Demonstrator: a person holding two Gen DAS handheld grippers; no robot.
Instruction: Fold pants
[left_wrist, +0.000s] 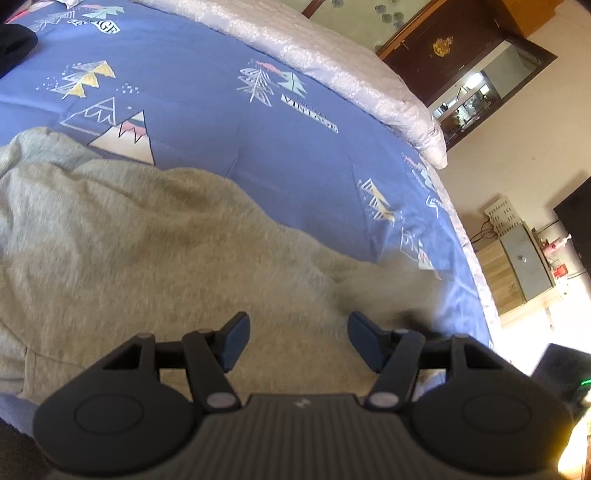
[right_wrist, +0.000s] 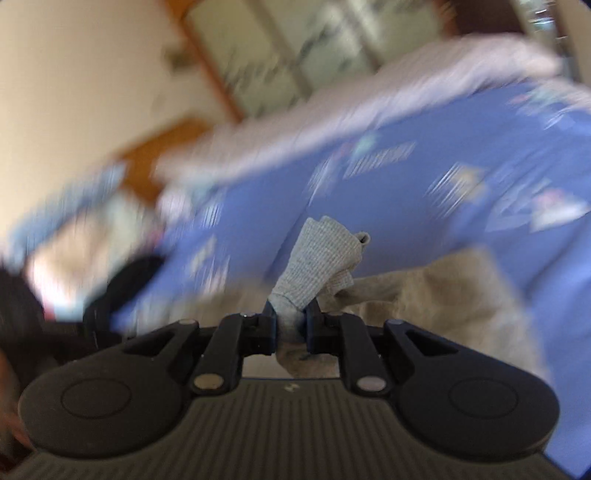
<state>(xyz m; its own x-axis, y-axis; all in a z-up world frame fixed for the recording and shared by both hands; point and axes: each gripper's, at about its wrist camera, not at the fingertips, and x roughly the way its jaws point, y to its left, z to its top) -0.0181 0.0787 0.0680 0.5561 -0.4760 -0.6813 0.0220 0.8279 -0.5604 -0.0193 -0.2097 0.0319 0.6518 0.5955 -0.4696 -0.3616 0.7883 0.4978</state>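
Barely begun: grey-beige knit sweatpants (left_wrist: 155, 236) heaped lower left on blue patterned bedsheet (left_wrist: 229, 122), unfolded. Right gripper (right_wrist: 290, 323) clenched on ribbed cuff; left gripper (left_wrist: 299, 341) spread, empty.

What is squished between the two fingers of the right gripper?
In the right wrist view, the ribbed cuff of the grey pants is pinched between the right gripper's fingers, with nothing else between them.

Both grippers, left gripper (left_wrist: 299, 341) and right gripper (right_wrist: 290, 326), are showing matte black ribbed bodies, round side discs, silver pivot pins and dark blue pads (left_wrist: 236, 339).
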